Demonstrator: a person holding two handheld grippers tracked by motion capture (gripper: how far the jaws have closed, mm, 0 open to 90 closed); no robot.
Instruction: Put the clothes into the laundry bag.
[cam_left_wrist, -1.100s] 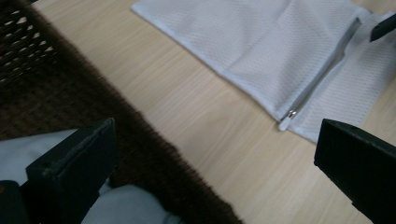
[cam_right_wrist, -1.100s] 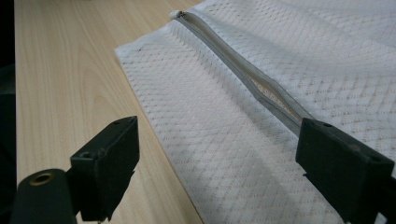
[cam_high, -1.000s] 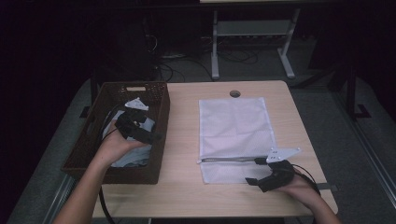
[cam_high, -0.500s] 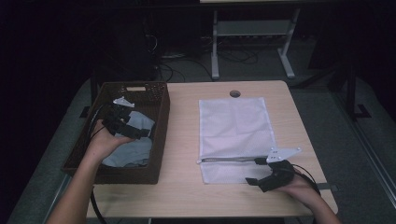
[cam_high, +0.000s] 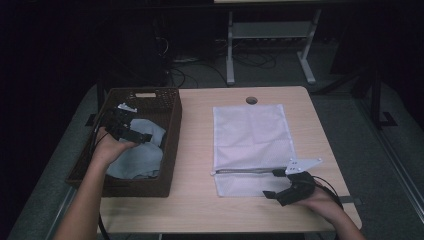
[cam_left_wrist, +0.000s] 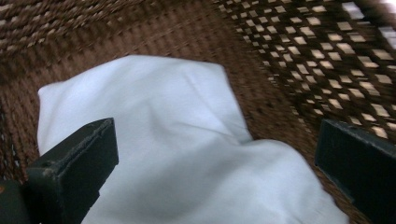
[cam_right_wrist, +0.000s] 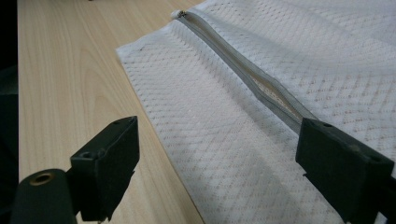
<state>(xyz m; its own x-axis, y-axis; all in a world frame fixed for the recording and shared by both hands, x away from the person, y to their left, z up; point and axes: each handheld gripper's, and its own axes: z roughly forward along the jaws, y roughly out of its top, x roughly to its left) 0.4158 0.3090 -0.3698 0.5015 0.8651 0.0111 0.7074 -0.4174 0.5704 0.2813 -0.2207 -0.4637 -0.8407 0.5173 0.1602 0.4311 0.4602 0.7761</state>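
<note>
Claws both wide, nothing between the pads. Left claw (cam_high: 131, 131) over the brown wicker basket (cam_high: 170, 150), pointing down at a pale blue cloth (cam_left_wrist: 187, 154) lying crumpled on the basket floor just beyond the jaws; cloth's near edge cut off below the frame, weave of the basket wall blurred. Right claw (cam_high: 274, 184) low on the counter (cam_high: 195, 205), at the near edge of a white mesh bag (cam_right_wrist: 224, 140); grey zipper (cam_right_wrist: 252, 74) running past the far jaw, partly gaping, its end hidden behind that jaw. Hard to tell whether the jaws touch the mesh.
</note>
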